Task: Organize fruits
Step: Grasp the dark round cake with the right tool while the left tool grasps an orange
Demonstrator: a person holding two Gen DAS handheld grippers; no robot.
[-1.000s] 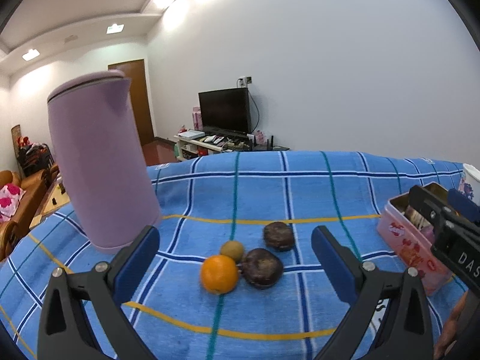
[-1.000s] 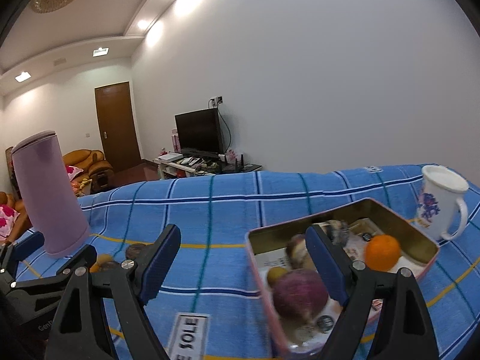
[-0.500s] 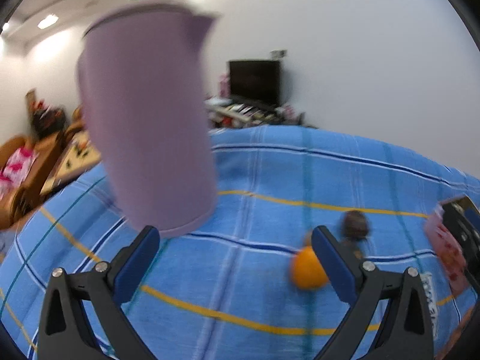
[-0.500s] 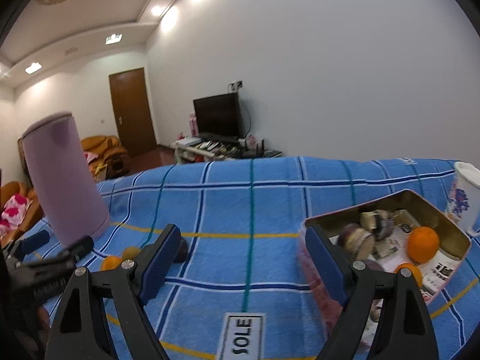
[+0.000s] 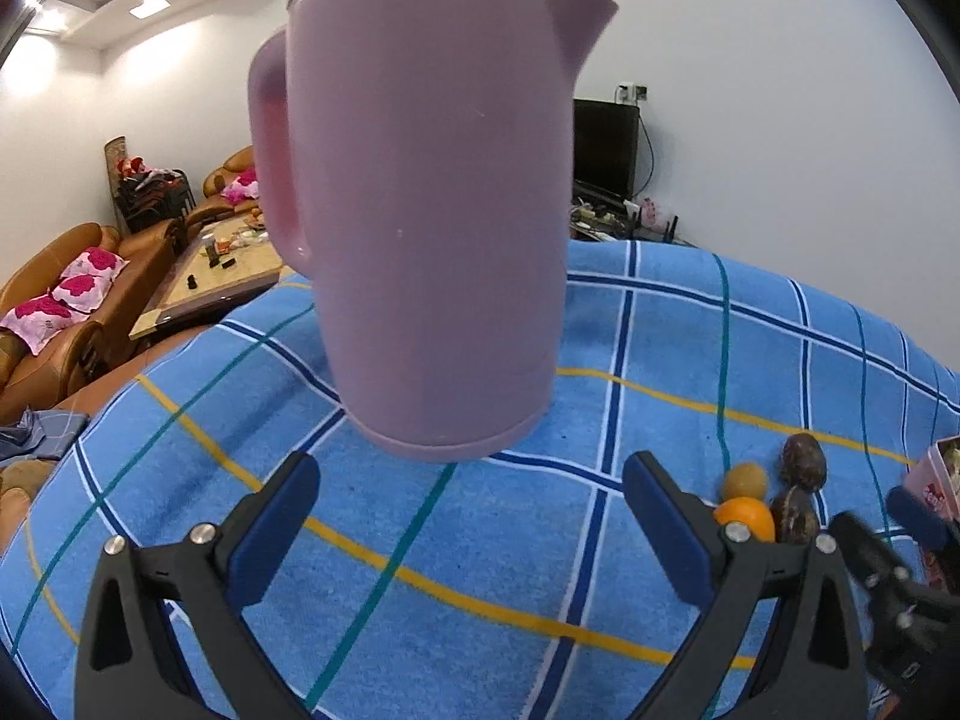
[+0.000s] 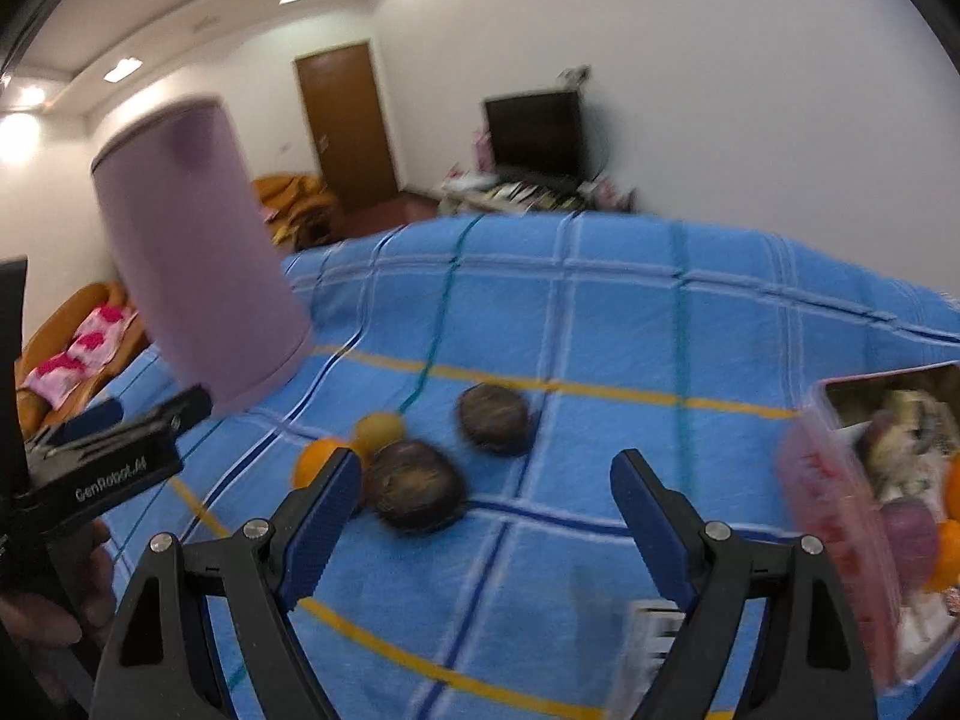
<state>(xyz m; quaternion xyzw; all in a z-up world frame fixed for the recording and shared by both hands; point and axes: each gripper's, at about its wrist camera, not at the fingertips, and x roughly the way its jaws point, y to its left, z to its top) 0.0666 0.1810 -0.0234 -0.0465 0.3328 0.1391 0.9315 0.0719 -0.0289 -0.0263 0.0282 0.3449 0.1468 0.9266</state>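
Left gripper (image 5: 468,516) low in the left wrist view, blue-padded jaws spread wide, nothing between them but the blue checked cloth with yellow and teal lines (image 5: 540,540) covering the surface. Directly beyond the jaw gap, filling the upper centre of that frame, a tall lilac plastic kettle with a spout and handle (image 5: 432,210), upright on the cloth, not touched by either pad. At the right edge of the same frame, a small cluster of fruit: a round orange (image 5: 747,516), a small yellow-green round fruit (image 5: 744,480) and two dark brown wrinkled round fruits (image 5: 804,461), close together. Right gripper (image 6: 480,516) at the bottom of the right wrist view, jaws well apart and closing, with only cloth between them and no fruit pressed by the pads. Nearest dark brown fruit (image 6: 417,492) just beyond and beside the left pad (image 6: 324,516); whether they touch cannot be told through the blur. Second dark fruit (image 6: 495,420) a little farther up, apart from both pads. Pink rectangular tin box (image 6: 840,510) at the right edge of that frame, holding more fruit, blurred.
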